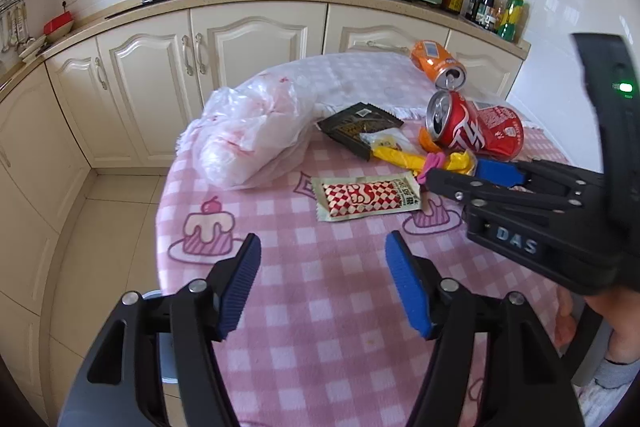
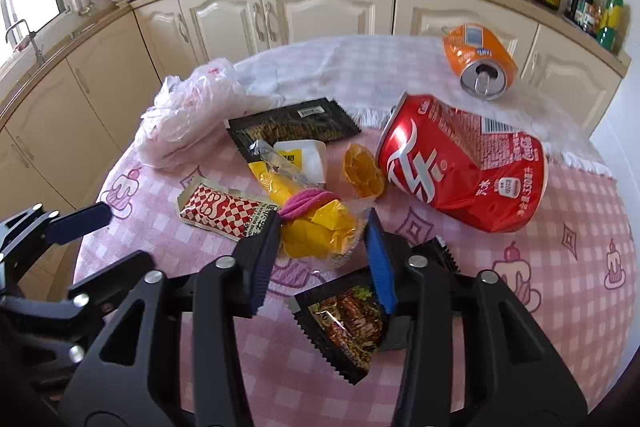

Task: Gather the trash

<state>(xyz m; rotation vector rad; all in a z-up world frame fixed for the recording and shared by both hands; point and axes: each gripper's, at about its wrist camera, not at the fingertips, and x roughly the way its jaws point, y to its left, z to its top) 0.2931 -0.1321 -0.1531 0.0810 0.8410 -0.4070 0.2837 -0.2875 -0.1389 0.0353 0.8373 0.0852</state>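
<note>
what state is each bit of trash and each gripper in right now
red can: crushed, on its side
orange can: on its side, tab opened
plastic bag: crumpled, lying on the table
checkered wrapper: flat on the cloth
yellow wrapper: crumpled, between the right gripper's fingers, grip unclear
left gripper: open, nothing between its fingers

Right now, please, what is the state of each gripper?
Left gripper: open, holding nothing, above the tablecloth.
Right gripper: open around the yellow wrapper; a grip cannot be told.
</note>
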